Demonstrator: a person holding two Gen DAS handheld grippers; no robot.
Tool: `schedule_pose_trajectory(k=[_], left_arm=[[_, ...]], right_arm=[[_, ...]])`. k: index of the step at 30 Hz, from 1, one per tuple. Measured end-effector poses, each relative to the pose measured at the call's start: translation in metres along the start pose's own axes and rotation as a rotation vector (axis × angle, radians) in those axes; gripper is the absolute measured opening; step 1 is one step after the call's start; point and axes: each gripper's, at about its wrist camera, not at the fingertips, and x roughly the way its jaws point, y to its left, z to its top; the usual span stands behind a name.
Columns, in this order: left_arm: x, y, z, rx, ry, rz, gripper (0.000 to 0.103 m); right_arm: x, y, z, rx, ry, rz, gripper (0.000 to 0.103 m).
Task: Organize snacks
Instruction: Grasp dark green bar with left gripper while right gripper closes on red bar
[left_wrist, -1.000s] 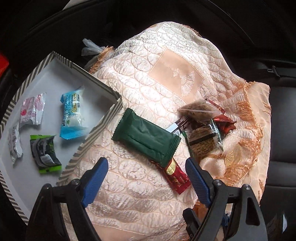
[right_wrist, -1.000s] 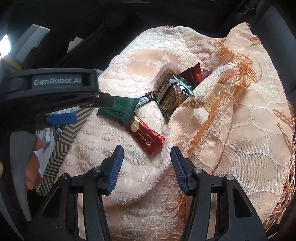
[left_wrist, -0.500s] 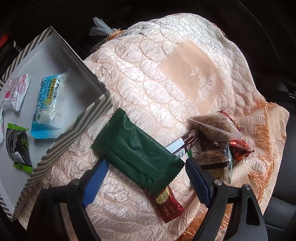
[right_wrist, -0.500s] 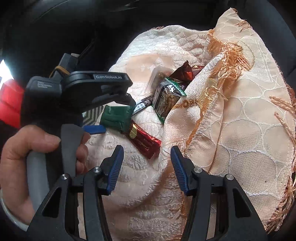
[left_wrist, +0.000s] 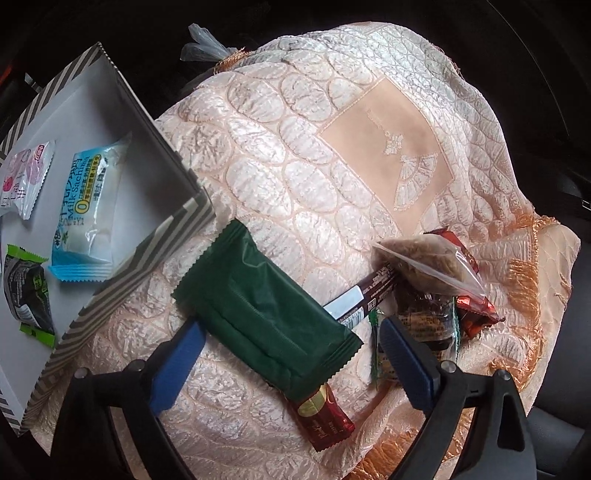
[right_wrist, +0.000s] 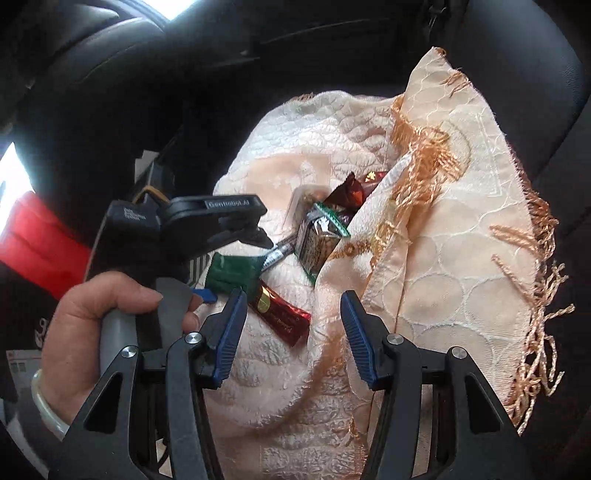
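A peach, quilted cloth (left_wrist: 280, 155) with orange fringe lay draped over a mound, inside what looked like a dark car seat area. Scattered on the cloth were loose snacks: a long dark green packet (left_wrist: 266, 317) in the middle, a red-and-gold bar (left_wrist: 321, 417) poking out from under its lower end, a brown bar with a white patch (left_wrist: 364, 299) beside it, and a small heap to the right made of a clear bag of brown bits (left_wrist: 424, 266), a clear-wrapped square snack (left_wrist: 424, 325) and a dark red wrapper (left_wrist: 476, 310). The left gripper (left_wrist: 291, 354) pointed down over the green packet, its blue jaws opening and standing on either side of the packet without pressing it. To the left sat a striped box (left_wrist: 155, 243) with a pale floor, holding a blue-and-white packet (left_wrist: 86, 206), a pink-and-white one (left_wrist: 24, 177) and a black-and-green one (left_wrist: 27, 291). The right gripper (right_wrist: 291, 332) hung above the cloth with its jaws apart and nothing between them. A hand (right_wrist: 96, 325) with a pale bangle grasped the left gripper's handle.
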Motion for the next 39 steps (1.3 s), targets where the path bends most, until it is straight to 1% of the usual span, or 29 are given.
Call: schedule_pose_trajectory(k=[1,2,3,4,5,6,7,9,12,14,15,17,20,21,22,23,24,26,29,32,34,36,38,39], left_arm=[[-0.001,0.001,0.000,0.007,-0.005,0.006,0.082],[-0.003,0.001,0.000,0.018,-0.012,0.010,0.076],[-0.006,0.003,0.001,0.024,-0.023,0.010,0.064],[-0.008,0.005,0.001,0.025,-0.029,0.005,0.059],[-0.009,0.006,0.001,0.034,-0.030,-0.002,0.056],[-0.010,0.007,0.000,0.050,-0.036,0.002,0.046],[-0.012,0.008,-0.001,0.065,-0.047,-0.001,0.038],[-0.016,0.013,-0.004,0.089,-0.050,-0.014,0.033],[-0.021,0.016,-0.010,0.128,-0.055,-0.023,0.031],[-0.024,0.018,-0.012,0.144,-0.058,-0.026,0.030],[-0.024,0.017,-0.012,0.152,-0.049,-0.042,0.030],[-0.023,0.021,-0.011,0.121,-0.027,-0.064,0.031],[-0.021,0.021,-0.011,0.112,-0.017,-0.070,0.036],[-0.021,0.021,-0.011,0.099,-0.015,-0.072,0.040],[-0.021,0.021,-0.012,0.080,-0.011,-0.089,0.045],[-0.022,0.021,-0.012,0.063,-0.015,-0.105,0.049],[-0.024,0.020,-0.013,0.055,-0.026,-0.107,0.060],[-0.027,0.016,-0.013,0.050,-0.038,-0.108,0.072],[-0.020,0.008,-0.011,0.025,-0.030,-0.071,0.073],[-0.008,0.000,-0.011,0.019,-0.017,-0.007,0.073],[-0.006,-0.006,-0.011,0.023,-0.034,0.029,0.074],[-0.003,-0.013,-0.013,0.042,-0.046,0.049,0.074],[-0.002,-0.017,-0.016,0.090,-0.057,0.060,0.074],[-0.002,-0.017,-0.019,0.117,-0.066,0.064,0.068]], right_arm=[[-0.004,-0.002,0.001,0.012,-0.014,0.016,0.053],[-0.006,-0.003,0.002,0.019,-0.024,0.023,0.053],[-0.007,-0.005,0.004,0.024,-0.029,0.024,0.053],[-0.008,-0.006,0.005,0.031,-0.033,0.027,0.053],[-0.007,-0.006,0.005,0.039,-0.032,0.034,0.053],[-0.007,-0.007,0.005,0.043,-0.027,0.039,0.053],[-0.006,-0.006,0.005,0.042,-0.023,0.041,0.053],[-0.005,-0.003,0.004,0.032,-0.015,0.039,0.053],[-0.003,0.000,0.003,0.019,-0.005,0.041,0.053],[0.000,0.001,0.002,0.011,0.012,0.030,0.053],[0.001,0.002,0.002,0.010,0.021,0.024,0.053],[0.003,0.001,0.001,0.012,0.029,0.010,0.053],[0.004,0.000,0.000,0.021,0.040,0.006,0.053],[0.005,0.000,0.000,0.022,0.040,0.007,0.053],[0.005,-0.001,0.000,0.023,0.043,0.007,0.053],[0.006,-0.001,0.000,0.023,0.046,0.008,0.053],[0.006,-0.001,-0.001,0.023,0.049,0.010,0.053],[0.007,0.000,-0.001,0.024,0.053,0.015,0.053],[0.009,-0.001,-0.001,0.030,0.053,0.022,0.053],[0.007,-0.004,0.000,0.045,0.043,0.032,0.053],[0.004,-0.006,0.001,0.061,0.036,0.040,0.053],[0.003,-0.008,0.002,0.075,0.032,0.053,0.053],[0.003,-0.009,0.001,0.079,0.033,0.059,0.053],[0.003,-0.008,0.001,0.076,0.035,0.058,0.053]])
